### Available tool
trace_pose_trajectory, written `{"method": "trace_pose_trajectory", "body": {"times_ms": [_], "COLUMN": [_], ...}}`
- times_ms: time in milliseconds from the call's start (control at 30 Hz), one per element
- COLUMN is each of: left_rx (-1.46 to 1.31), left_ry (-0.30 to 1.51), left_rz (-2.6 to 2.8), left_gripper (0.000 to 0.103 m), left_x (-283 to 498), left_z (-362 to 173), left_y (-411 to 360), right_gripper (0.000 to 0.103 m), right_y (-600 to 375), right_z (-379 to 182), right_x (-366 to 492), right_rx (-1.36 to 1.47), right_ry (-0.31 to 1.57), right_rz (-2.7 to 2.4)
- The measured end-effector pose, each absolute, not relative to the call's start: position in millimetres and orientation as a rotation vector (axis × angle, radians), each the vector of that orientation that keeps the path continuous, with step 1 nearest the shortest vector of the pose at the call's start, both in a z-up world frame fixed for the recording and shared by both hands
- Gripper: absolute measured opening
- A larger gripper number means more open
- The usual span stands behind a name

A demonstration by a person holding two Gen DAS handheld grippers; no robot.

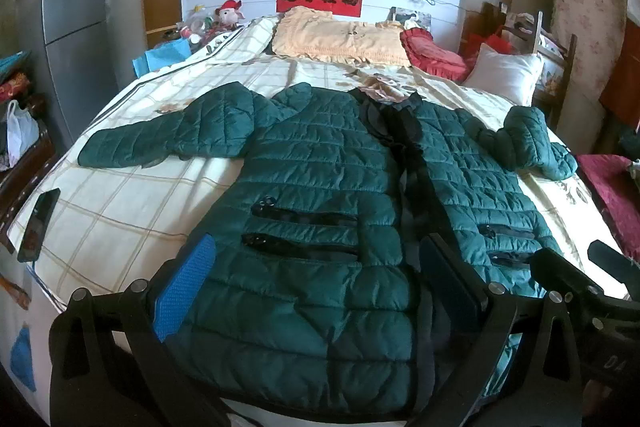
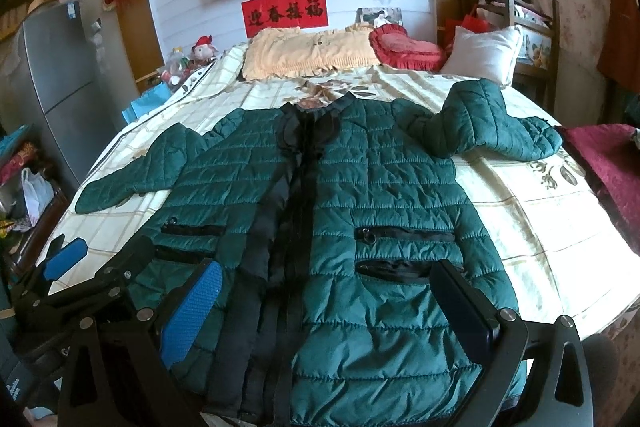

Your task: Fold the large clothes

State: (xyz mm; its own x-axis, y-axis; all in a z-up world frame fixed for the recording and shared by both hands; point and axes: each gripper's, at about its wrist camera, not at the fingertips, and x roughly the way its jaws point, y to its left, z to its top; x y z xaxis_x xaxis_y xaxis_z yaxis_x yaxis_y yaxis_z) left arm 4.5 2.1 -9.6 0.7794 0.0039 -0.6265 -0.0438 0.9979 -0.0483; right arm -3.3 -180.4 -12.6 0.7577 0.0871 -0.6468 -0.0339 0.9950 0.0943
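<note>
Lying front-up and spread flat on the bed [image 1: 120, 195], the dark green quilted jacket [image 1: 312, 179] shows a black central placket, two black zip pockets on each front panel, one sleeve stretched straight out and the other bent back on itself. Over its hem, the left gripper [image 1: 316, 291] and right gripper [image 2: 328, 311] stand wide apart, holding nothing.

Left gripper [image 1: 320, 291] and right gripper [image 2: 332, 311] angled downward side by side, jaws spread wide
</note>
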Motion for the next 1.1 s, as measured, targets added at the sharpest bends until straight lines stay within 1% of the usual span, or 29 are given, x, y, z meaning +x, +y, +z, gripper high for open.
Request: {"method": "trace_pose_trajectory", "body": {"times_ms": [467, 1033, 1100], "left_rx": [-0.073, -0.097, -0.125], "left_ry": [0.699, 0.717, 0.752], "left_rz": [0.024, 0.022, 0.022], "left_gripper": [0.102, 0.102, 0.102], "left_x": [6, 7, 8], "left_z": [-10, -17, -18], "left_y": [5, 9, 9], "right_gripper": [0.103, 0.103, 0.103], "right_y": [-180, -182, -182], "right_z": [-14, -24, -25], "right_x": [-1, 7, 8], "right_rx": [0.079, 0.082, 0.077], "right_ry": [0.732, 0.709, 0.716], "right_rz": [0.061, 0.061, 0.059]}}
